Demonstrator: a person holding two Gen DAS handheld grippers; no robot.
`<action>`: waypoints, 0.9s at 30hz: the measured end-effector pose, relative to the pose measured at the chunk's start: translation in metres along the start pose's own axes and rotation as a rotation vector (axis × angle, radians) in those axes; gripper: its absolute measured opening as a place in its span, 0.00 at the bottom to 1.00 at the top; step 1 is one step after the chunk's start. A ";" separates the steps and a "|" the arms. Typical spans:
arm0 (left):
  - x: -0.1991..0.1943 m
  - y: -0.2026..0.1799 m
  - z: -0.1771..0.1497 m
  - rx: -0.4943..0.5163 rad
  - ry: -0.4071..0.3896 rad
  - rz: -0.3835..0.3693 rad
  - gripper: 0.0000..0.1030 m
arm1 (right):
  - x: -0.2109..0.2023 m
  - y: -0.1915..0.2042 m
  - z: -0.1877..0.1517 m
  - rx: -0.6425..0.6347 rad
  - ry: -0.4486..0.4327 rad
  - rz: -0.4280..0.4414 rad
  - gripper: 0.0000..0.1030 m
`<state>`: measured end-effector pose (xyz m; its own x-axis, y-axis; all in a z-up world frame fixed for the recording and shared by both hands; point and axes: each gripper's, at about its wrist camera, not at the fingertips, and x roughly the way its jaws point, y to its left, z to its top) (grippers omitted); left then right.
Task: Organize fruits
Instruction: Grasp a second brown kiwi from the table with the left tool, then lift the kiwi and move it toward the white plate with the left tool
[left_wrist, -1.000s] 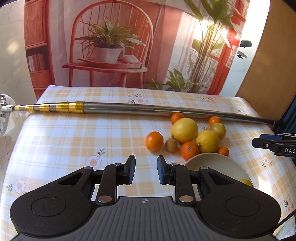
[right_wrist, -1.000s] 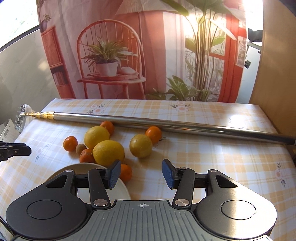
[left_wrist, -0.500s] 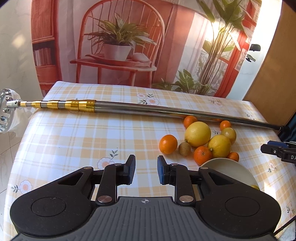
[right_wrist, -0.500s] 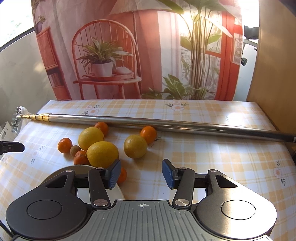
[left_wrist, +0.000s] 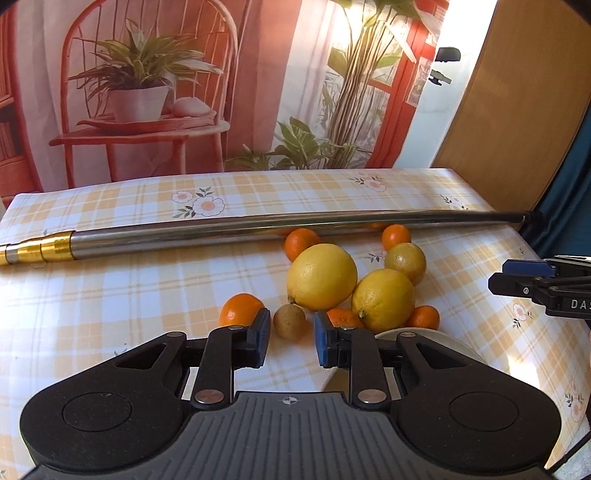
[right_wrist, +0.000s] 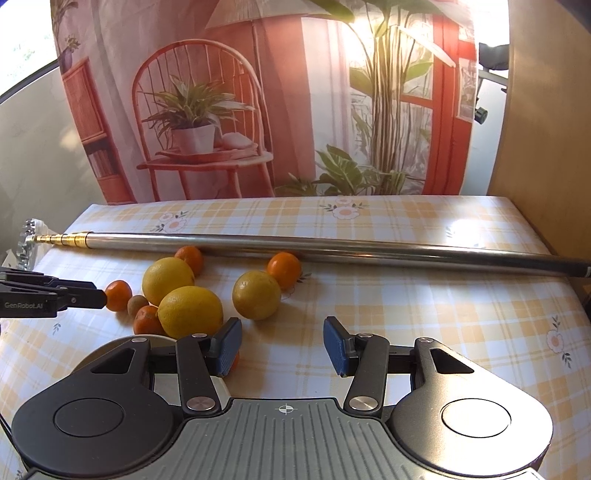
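Step in hand: since the left tongs (left_wrist: 290, 341) stand spread around the small brown fruit (left_wrist: 289, 320), squeeze gently — it looks light and apt to roll.
Right tongs (right_wrist: 282, 349): spread, empty, above bare tabletop (right_wrist: 424, 314).
Fruit: lemons (left_wrist: 322, 281) and oranges (left_wrist: 241, 309) bunched beside the bowl (left_wrist: 424, 338).
In the way: an orange and a lemon crowd the brown fruit; a metal pole (left_wrist: 258, 229) lies behind.

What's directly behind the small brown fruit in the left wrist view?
A large lemon sits just behind the brown fruit, apparently touching it. Beyond it, a small orange and the metal pole. The lemon hides the tablecloth between.
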<state>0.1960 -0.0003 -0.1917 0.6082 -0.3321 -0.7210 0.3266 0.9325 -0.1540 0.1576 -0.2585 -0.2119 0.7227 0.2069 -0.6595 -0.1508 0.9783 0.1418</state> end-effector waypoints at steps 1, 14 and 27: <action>0.004 -0.001 0.001 0.010 0.002 -0.003 0.26 | 0.001 -0.001 0.000 0.001 0.001 0.001 0.44; 0.036 -0.002 0.005 0.104 0.061 -0.009 0.24 | 0.012 -0.007 -0.002 0.025 0.022 0.005 0.44; 0.047 -0.001 0.007 0.125 0.080 -0.016 0.25 | 0.017 -0.008 -0.003 0.036 0.034 0.007 0.44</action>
<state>0.2291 -0.0179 -0.2210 0.5439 -0.3300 -0.7715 0.4263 0.9006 -0.0846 0.1687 -0.2628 -0.2263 0.6983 0.2144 -0.6829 -0.1312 0.9763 0.1724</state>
